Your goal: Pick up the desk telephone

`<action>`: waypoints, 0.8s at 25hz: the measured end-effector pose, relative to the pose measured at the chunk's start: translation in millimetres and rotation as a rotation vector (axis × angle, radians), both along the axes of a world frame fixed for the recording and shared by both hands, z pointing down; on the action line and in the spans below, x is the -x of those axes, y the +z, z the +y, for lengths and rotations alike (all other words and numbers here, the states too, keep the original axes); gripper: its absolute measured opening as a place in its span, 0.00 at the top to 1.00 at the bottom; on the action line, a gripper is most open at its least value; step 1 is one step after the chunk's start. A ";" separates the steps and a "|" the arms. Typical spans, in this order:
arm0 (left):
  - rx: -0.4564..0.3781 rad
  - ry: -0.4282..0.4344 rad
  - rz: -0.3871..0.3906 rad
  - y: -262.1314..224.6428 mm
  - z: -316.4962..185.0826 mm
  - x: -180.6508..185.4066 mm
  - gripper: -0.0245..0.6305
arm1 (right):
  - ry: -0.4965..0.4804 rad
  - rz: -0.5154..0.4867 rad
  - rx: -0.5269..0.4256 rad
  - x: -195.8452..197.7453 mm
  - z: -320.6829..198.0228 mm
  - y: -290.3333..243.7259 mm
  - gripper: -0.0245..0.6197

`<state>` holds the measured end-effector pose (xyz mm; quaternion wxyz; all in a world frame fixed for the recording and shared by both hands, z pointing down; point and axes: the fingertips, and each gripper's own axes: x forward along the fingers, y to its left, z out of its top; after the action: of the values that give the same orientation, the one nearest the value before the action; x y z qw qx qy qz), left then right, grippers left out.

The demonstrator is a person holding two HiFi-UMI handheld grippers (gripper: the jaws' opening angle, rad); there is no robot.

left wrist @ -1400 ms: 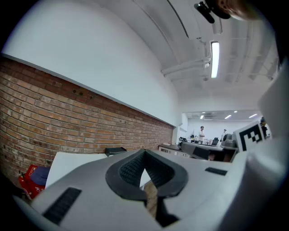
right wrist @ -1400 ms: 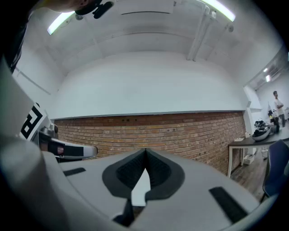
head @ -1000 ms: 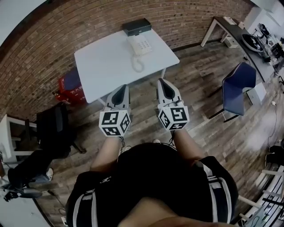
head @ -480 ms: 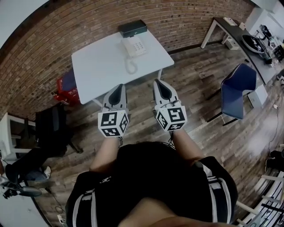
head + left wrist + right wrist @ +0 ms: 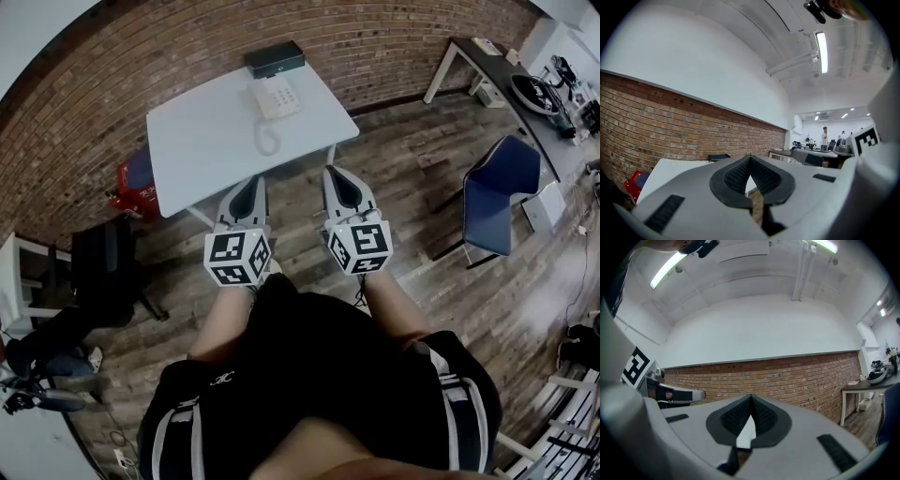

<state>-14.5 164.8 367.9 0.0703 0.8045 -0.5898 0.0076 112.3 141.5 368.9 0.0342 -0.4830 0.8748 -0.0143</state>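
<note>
Closer to the white table [image 5: 202, 141] than one second earlier: both grippers, with the table and its load displaced toward the upper left of the head view.

Left gripper [image 5: 247, 181]: jaws pressed together, nothing between the pads. Right gripper [image 5: 336, 172]: likewise pressed together and empty. Tips of both level with the near table edge, side by side.

Desk telephone [image 5: 274, 97]: upper centre of the head view, on the far half of the table, well apart from both grippers. Just beyond it, a black box [image 5: 275, 58] at the far edge, near the brick wall [image 5: 112, 66]. Coiled cord [image 5: 265, 141] trailing from the telephone toward the near edge.

Task status, judged: approach only, no contact made. Still to do: reach across the table, spread the jaws, grip the telephone, lift.

Surface: plain white top, otherwise bare. Room: dark wood-plank floor [image 5: 403, 169], blue chair [image 5: 492, 202] at right, second desk [image 5: 483, 54] at upper right, red item [image 5: 136, 178] at the left of the table.
</note>
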 end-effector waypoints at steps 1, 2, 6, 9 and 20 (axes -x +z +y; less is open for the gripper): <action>-0.003 0.004 -0.005 -0.4 -1.4 -2.6 0.96 | 0.004 0.006 0.007 -1.7 -2.1 2.2 0.96; -0.005 0.007 -0.010 -0.6 -3.3 -5.1 0.96 | 0.008 0.009 0.014 -3.6 -4.3 4.4 0.96; -0.006 0.015 -0.019 2.2 -13.0 -8.4 0.96 | 0.016 0.017 0.014 -6.3 -12.8 9.9 0.96; -0.015 0.018 -0.019 4.6 -22.6 -7.4 0.96 | 0.016 0.013 0.000 -5.2 -21.9 10.5 0.96; -0.028 0.030 0.031 6.2 -91.6 -5.6 0.96 | -0.017 0.023 -0.028 3.9 -88.0 3.3 0.96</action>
<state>-8.9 73.3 374.1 0.0679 0.8143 -0.5764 -0.0122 108.4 53.5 372.2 0.0306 -0.4752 0.8793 0.0036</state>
